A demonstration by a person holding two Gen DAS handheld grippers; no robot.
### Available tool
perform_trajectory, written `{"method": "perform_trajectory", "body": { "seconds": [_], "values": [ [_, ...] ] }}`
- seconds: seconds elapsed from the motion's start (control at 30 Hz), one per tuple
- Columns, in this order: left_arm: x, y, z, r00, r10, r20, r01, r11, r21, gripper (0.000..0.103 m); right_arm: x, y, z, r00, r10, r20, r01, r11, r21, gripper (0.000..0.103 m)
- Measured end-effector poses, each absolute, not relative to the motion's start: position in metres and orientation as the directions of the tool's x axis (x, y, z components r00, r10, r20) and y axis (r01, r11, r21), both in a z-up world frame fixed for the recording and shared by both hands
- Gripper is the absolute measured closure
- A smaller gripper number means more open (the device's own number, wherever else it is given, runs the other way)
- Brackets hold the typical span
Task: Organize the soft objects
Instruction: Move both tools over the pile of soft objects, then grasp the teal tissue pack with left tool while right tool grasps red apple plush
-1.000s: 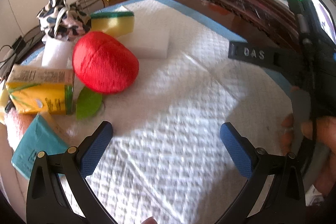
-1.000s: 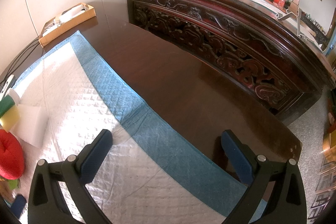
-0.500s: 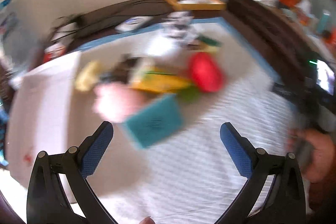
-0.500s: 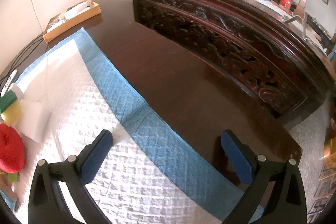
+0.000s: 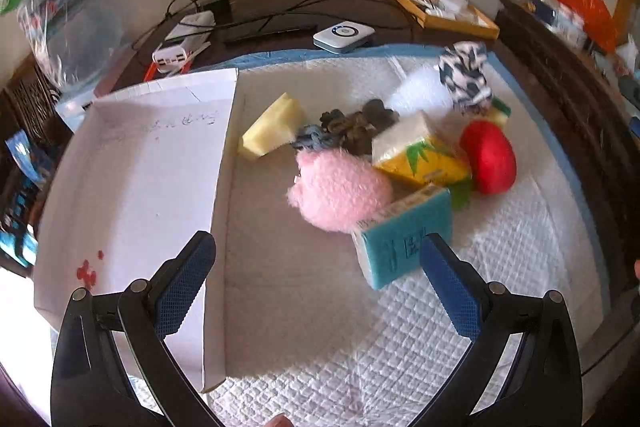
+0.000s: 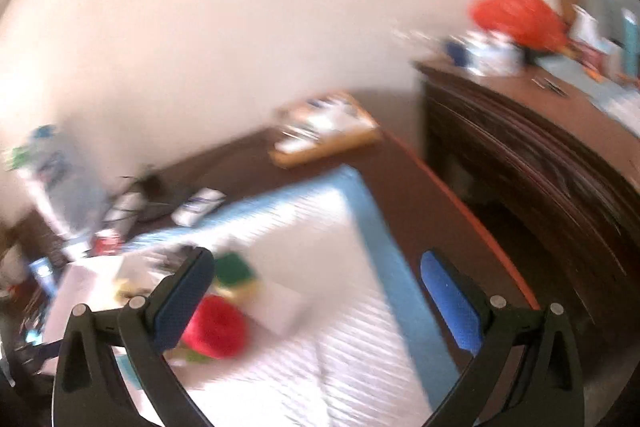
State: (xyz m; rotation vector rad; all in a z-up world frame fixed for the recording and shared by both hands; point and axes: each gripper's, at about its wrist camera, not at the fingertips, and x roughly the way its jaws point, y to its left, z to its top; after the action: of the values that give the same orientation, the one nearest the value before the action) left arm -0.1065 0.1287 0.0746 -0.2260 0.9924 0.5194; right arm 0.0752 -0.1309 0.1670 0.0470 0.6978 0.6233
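Note:
In the left wrist view a heap of soft things lies on the white quilted pad [image 5: 400, 347]: a pink fluffy toy [image 5: 340, 193], a red plush ball [image 5: 488, 157], a teal sponge [image 5: 404, 241], a yellow tissue pack [image 5: 420, 155], a pale yellow sponge [image 5: 272, 127], a dark knotted rope toy [image 5: 352, 127] and a black-and-white cloth [image 5: 464, 77]. A white shallow cardboard box [image 5: 132, 187] lies to their left. My left gripper [image 5: 316, 287] is open and empty, above the pad in front of the heap. My right gripper [image 6: 316, 299] is open and empty; its blurred view shows the red ball [image 6: 216, 327].
Behind the pad lie cables, a power strip [image 5: 180, 47], a white device [image 5: 344, 35] and a tan tray [image 5: 440, 7]. A clear plastic bag [image 5: 60, 27] stands far left. A dark carved sideboard [image 6: 540, 167] runs along the right side.
The left gripper has swung left and pulled back, so the whole heap and the white box now show. The right gripper has swung left and tilted up; its view is blurred.

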Motion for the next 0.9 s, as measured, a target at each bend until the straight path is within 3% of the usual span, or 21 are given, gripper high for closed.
{"method": "perform_trajectory", "body": {
  "seconds": [0.13, 0.23, 0.37, 0.53, 0.67, 0.9],
  "values": [
    [-0.104, 0.144, 0.074, 0.448, 0.252, -0.858, -0.525, 0.851, -0.024, 0.0, 0.061, -0.104, 0.171, 0.534, 0.583, -0.612, -0.618, 0.763, 0.188, 0.0],
    [-0.102, 0.152, 0.069, 0.434, 0.205, -0.877, -0.527, 0.847, -0.063, 0.0, 0.053, -0.089, 0.15, 0.512, 0.528, -0.677, -0.621, 0.773, 0.133, 0.0],
    [-0.107, 0.156, 0.066, 0.466, 0.16, -0.87, -0.519, 0.846, -0.122, 0.0, 0.053, -0.088, 0.118, 0.402, 0.522, -0.753, -0.621, 0.759, 0.195, 0.001],
    [-0.117, 0.144, 0.067, 0.516, 0.114, -0.849, -0.449, 0.88, -0.155, 0.001, 0.041, -0.074, 0.101, 0.327, 0.552, -0.767, -0.681, 0.7, 0.214, 0.001],
    [-0.11, 0.127, 0.063, 0.515, 0.136, -0.846, -0.394, 0.914, -0.093, 0.024, 0.044, -0.046, 0.089, 0.27, 0.56, -0.784, -0.723, 0.655, 0.219, 0.001],
    [-0.081, 0.119, 0.041, 0.458, 0.111, -0.882, -0.355, 0.933, -0.067, 0.032, 0.049, -0.01, 0.066, 0.182, 0.541, -0.821, -0.735, 0.629, 0.252, 0.02]
  ]
}}
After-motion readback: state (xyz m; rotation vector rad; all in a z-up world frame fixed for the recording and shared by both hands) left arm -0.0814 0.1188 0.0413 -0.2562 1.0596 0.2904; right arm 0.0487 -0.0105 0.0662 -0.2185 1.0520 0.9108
